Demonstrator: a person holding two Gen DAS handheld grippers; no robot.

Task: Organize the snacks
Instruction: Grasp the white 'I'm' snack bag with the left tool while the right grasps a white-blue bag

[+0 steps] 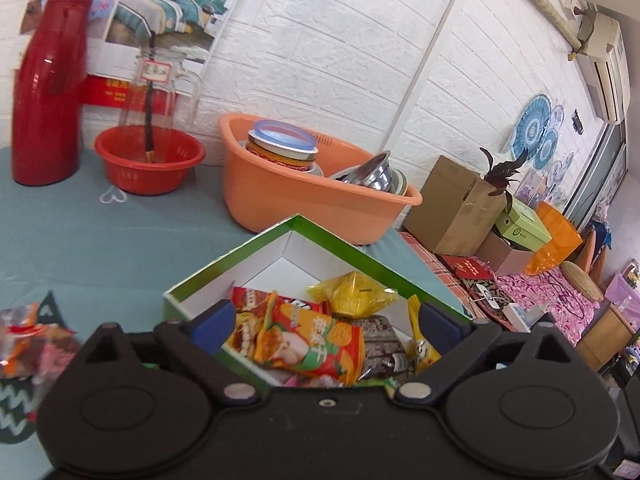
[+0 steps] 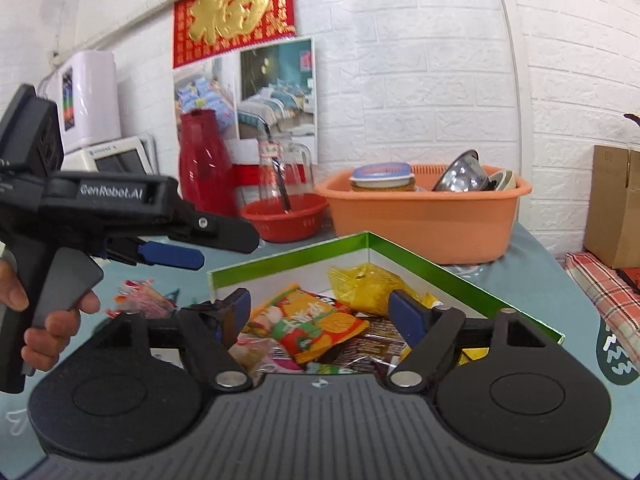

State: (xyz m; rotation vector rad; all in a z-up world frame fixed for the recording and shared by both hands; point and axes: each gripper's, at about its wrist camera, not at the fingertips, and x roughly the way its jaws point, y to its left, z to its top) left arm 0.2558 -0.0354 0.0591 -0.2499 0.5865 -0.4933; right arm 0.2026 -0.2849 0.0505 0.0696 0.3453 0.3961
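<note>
A green-rimmed white box (image 1: 208, 268) (image 2: 460, 276) sits on the teal tablecloth and holds several snack packets: an orange-green packet (image 1: 312, 340) (image 2: 316, 322), a yellow packet (image 1: 352, 294) (image 2: 368, 284) and dark wrappers. My left gripper (image 1: 324, 320) is open and empty above the box's near side. It also shows in the right wrist view (image 2: 176, 256), held by a hand at left. My right gripper (image 2: 320, 314) is open and empty above the box. A few loose snacks (image 1: 28, 336) (image 2: 140, 300) lie on the cloth left of the box.
Behind the box stand an orange tub (image 1: 304, 196) (image 2: 424, 220) with bowls, a red basket (image 1: 148, 156) (image 2: 284, 216) with a glass jug, and a red thermos (image 1: 44, 92) (image 2: 204, 168). A cardboard box (image 1: 452, 208) (image 2: 616, 208) stands at right.
</note>
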